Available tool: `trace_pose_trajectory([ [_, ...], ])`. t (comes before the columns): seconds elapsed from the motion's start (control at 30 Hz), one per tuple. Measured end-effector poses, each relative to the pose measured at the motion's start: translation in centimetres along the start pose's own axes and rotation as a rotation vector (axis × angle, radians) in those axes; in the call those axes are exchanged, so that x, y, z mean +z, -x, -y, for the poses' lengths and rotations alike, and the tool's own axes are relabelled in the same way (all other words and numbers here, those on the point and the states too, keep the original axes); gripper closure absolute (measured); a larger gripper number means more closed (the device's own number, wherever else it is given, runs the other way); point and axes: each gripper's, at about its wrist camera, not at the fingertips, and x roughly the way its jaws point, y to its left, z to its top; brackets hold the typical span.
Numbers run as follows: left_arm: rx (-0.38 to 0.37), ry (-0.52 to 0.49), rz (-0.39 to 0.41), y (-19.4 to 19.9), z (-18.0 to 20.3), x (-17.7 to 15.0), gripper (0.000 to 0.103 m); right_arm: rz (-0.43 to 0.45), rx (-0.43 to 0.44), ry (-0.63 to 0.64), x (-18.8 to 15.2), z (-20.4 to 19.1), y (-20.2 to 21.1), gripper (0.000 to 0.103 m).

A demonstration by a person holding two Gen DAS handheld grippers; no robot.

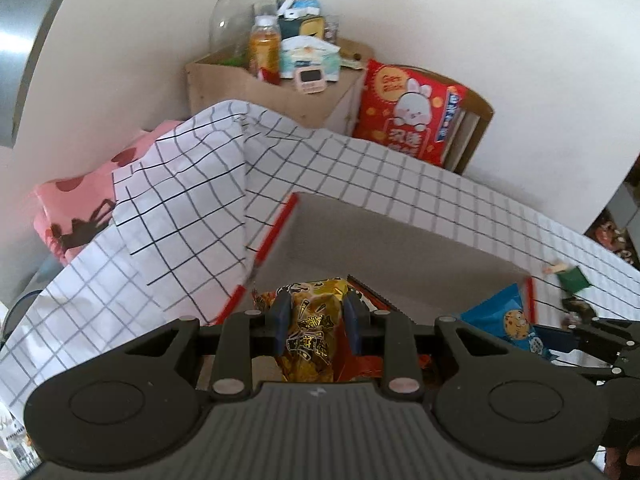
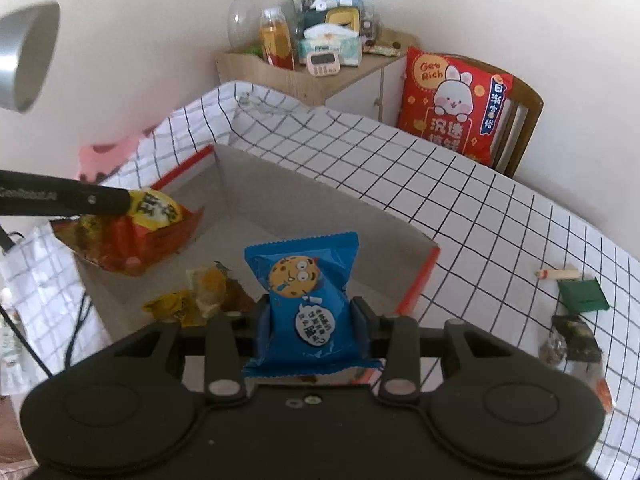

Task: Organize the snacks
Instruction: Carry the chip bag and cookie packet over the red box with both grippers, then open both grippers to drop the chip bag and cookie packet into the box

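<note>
Two packets are pinched, so I can drop both together: my right claw (image 2: 312,314) clamps the blue cookie packet (image 2: 306,300), my left claw (image 1: 316,318) the yellow snack bag (image 1: 310,328), both above the box (image 2: 320,208) on the checked table (image 2: 480,208).

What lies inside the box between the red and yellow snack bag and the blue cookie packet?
In the right wrist view, a few small yellow wrapped snacks lie on the floor of the box, between the red and yellow bag and the blue cookie packet.
</note>
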Motion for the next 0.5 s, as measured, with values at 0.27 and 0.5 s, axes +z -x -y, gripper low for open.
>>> trace_pose_trajectory([
  [0.27, 0.025, -0.034, -0.034, -3.1, -0.2, 0.2, 0.075, -0.055, -0.015, 0.039, 0.9, -1.1, -3.8, 0.064],
  [0.5, 0.025, -0.054, -0.079, -4.4, 0.3, -0.4, 0.075, -0.09, -0.014, 0.054, 0.7, -1.5, -5.5, 0.061],
])
